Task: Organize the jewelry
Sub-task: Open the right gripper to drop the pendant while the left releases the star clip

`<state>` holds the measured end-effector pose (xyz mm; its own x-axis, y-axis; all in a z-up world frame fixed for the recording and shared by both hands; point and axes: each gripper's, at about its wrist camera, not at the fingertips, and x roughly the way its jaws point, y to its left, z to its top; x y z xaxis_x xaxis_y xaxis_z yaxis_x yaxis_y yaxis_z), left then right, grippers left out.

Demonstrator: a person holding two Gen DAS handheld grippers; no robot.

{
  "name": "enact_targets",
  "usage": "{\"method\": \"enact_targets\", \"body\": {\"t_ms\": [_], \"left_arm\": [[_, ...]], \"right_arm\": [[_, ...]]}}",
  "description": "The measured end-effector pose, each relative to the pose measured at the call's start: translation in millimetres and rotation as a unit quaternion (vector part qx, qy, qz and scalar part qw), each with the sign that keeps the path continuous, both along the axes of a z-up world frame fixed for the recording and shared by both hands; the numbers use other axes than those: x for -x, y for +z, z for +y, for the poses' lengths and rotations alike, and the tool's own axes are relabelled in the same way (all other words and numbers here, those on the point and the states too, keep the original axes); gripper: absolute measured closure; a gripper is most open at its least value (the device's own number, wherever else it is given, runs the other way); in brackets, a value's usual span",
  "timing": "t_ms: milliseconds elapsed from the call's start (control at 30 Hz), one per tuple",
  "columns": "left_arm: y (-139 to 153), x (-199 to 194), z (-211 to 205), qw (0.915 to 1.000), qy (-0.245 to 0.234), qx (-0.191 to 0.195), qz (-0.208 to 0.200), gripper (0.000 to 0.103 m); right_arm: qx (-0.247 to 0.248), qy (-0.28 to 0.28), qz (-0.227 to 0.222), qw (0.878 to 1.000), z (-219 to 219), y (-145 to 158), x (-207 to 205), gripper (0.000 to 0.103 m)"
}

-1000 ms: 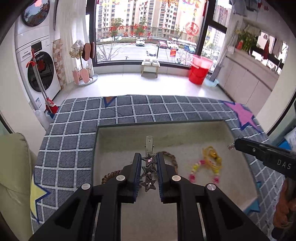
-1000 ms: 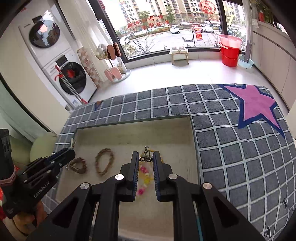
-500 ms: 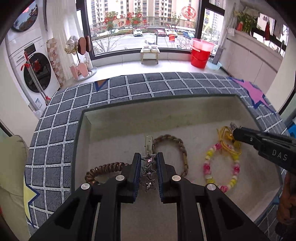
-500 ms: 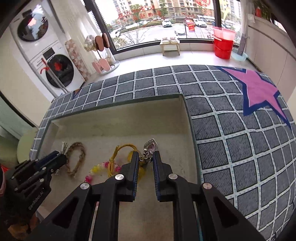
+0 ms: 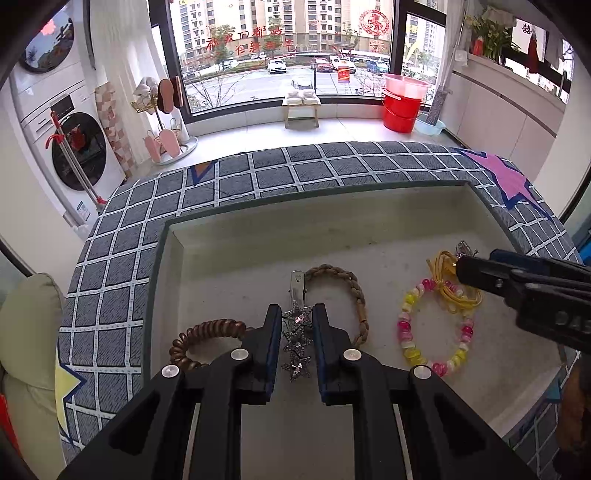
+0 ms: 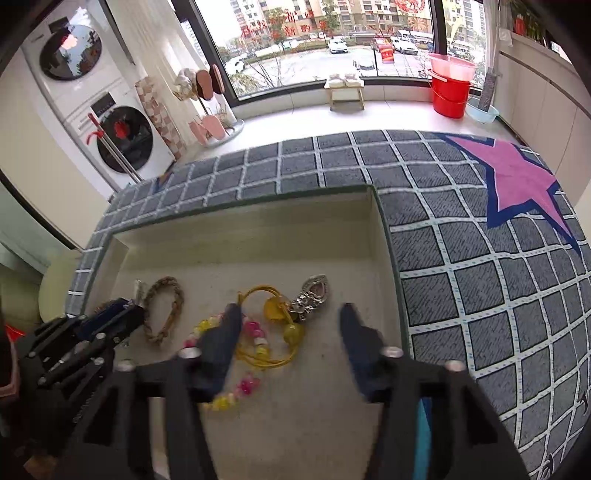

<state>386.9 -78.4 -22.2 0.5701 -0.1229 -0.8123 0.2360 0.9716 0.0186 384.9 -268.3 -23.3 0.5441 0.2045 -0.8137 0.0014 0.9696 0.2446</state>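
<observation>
We keep our left gripper clamped on the stiff, light star clip; our right gripper, just opening, stands wide above the tray.

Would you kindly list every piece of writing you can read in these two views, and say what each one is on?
"DAS", seen upside down and blurred: on the side of the right claw, left wrist view.
Red brush characters on the window: too stylised to read reliably.
Red round seal on the window: a picture, no readable text.
Washing machine panel and label: too small.
Nothing else readable.
</observation>
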Motion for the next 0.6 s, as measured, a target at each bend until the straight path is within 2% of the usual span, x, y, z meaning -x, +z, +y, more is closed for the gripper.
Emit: {"method": "enact_targets", "body": {"t_ms": [233,600], "left_arm": [[3.2,3.4,2.2,1.0000,0.001,-0.003,-0.001,0.072],[11.6,8.9,8.3,1.0000,0.005,0.002,-0.007,0.072]], "right_arm": [[-0.026,-0.001,-0.008,1.000,-1.8,13.2,10.3,0.041],[-0.031,0.000,-0.007,0.999,1.7,20.2,21.6,0.041]]}}
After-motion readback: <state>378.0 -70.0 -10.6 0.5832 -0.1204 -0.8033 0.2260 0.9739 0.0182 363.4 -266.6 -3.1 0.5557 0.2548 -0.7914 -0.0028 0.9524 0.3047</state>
